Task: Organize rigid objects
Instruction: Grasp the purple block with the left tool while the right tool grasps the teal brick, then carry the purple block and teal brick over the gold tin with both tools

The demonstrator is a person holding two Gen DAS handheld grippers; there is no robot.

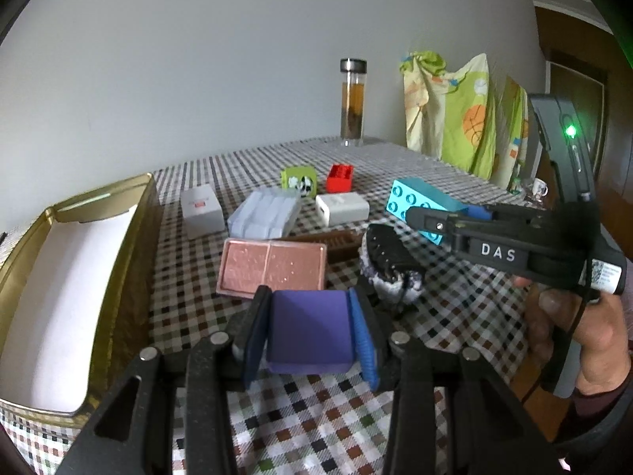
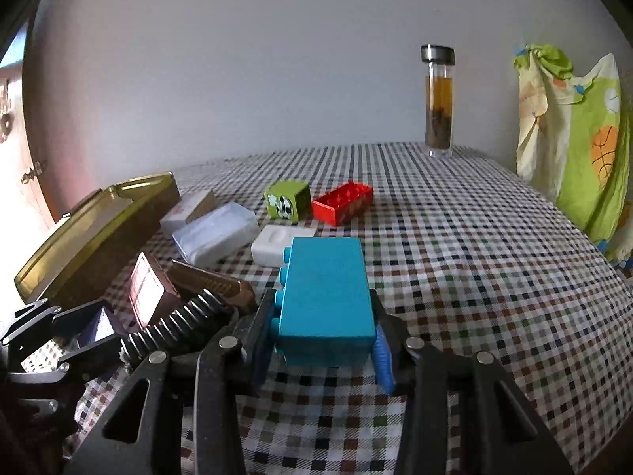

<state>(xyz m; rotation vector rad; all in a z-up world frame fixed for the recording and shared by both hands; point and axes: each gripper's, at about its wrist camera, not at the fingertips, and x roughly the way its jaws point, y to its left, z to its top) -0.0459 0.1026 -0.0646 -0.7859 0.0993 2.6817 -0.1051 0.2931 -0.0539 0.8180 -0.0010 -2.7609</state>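
Right wrist: teal brick (image 2: pixel 326 301) between pads (image 2: pixel 383 350).

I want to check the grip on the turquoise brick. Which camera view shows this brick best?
The right wrist view: the turquoise brick fills the centre, between the right gripper fingers. In the left wrist view the turquoise brick lies farther off, partly hidden behind that gripper.

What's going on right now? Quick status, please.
Left hand-held gripper shut on purple block. Right hand-held gripper shut on blue brick. Gold tin open, path clear.
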